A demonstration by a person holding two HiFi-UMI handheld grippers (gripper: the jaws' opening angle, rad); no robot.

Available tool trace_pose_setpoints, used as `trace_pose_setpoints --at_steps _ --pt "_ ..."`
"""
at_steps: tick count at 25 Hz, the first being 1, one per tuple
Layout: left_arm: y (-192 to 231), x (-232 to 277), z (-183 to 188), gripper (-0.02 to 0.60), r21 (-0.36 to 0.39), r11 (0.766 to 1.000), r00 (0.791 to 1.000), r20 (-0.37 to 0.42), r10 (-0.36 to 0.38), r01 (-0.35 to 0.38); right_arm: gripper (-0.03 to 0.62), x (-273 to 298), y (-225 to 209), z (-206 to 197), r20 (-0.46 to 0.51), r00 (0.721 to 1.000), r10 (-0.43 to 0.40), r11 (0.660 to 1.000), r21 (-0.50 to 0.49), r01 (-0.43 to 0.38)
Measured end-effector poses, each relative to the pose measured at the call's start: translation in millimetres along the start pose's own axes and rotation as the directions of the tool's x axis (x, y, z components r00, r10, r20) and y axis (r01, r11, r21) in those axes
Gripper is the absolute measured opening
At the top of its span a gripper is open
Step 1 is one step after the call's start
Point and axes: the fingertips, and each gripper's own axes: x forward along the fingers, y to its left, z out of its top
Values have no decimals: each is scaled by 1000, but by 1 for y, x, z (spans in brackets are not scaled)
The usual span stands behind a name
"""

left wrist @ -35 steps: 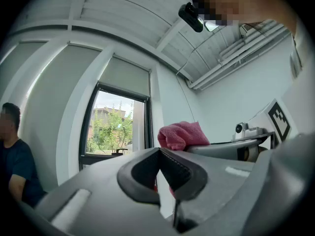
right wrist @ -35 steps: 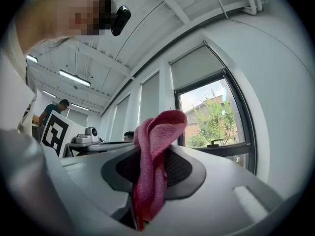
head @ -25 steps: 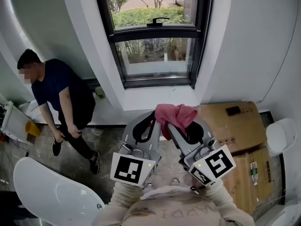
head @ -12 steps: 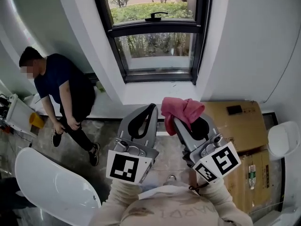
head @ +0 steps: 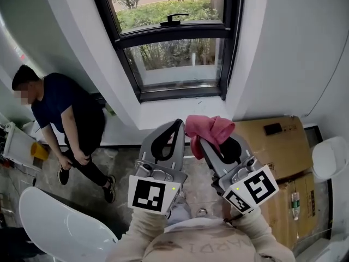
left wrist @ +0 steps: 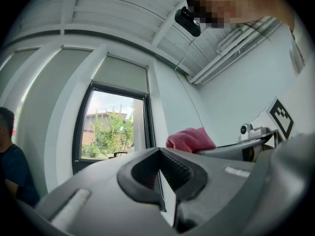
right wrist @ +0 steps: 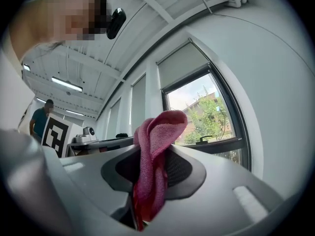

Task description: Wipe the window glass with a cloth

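A tall black-framed window (head: 180, 42) filled the top centre of the head view, set deep between white sloping wall panels (head: 82, 53), with a black lever handle (head: 174, 18) on its middle bar and green shrubs behind the glass. A white sill (head: 174, 112) lay between the window and the two grippers. At the left edge a person in a dark blue shirt (head: 60, 111) leaned against the wall. Brown cardboard boxes (head: 278, 146) lay flat at the right, just beside the right gripper, and a white rounded shell (head: 60, 222) took up the lower left corner.

Low in the centre, the left gripper (head: 176, 124) and the right gripper (head: 203, 136) pointed up towards the sill, close side by side. The left gripper's jaws were pressed together with nothing between them. The right gripper's jaws pinched a pink terry cloth (head: 211, 129), which bunched above their tips and drooped over them; in the right gripper view the cloth (right wrist: 158, 132) hung down between the pads, well short of the glass.

Against a second earlier, both grippers stood slightly higher in the frame, the cloth stayed clamped, and the person sat lower and further left.
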Motion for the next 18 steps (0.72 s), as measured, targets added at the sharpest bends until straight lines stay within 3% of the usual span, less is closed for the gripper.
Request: trace_pose_setpoints --at_steps 4,11,18 --pt "35 26 -4 0 -41 998 998 23 -52 53 132 41 -13 1 2 1000 -27 999 -26 27" --pt "126 60 0 0 -31 996 994 79 -75 78 132 138 -19 6 27 999 -47 996 -71 49" --pt "155 81 -4 0 -44 995 990 111 -83 89 133 168 -27 2 24 998 -61 993 -99 63"
